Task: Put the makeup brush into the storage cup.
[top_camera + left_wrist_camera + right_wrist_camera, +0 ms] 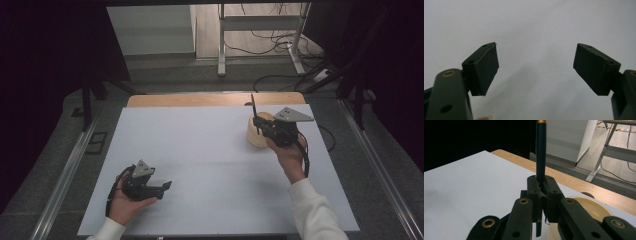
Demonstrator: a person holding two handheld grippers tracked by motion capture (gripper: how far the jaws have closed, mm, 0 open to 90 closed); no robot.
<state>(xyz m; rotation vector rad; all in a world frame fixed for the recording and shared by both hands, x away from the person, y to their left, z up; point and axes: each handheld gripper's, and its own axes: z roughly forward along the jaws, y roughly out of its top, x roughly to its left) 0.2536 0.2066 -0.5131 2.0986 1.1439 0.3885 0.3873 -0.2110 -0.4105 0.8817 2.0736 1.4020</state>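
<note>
A dark, thin pencil-like stick point(253, 109) with a gold band near its top stands nearly upright, with my right gripper point(257, 122) shut on its lower part. It hangs just over a cream round cup point(256, 135) at the right back of the white table point(200, 150). In the right gripper view the stick point(541, 152) rises between the closed jaws of my right gripper point(541, 187), and the cup's rim point(586, 206) lies just below and to the right. My left gripper point(167, 186) rests low at the front left, open, with nothing between its pads point(486, 67).
A strip of bare wood point(200, 99) runs along the table's far edge. Beyond it are a desk frame point(260, 30) and cables point(280, 45) on the floor. Dark curtains close in both sides.
</note>
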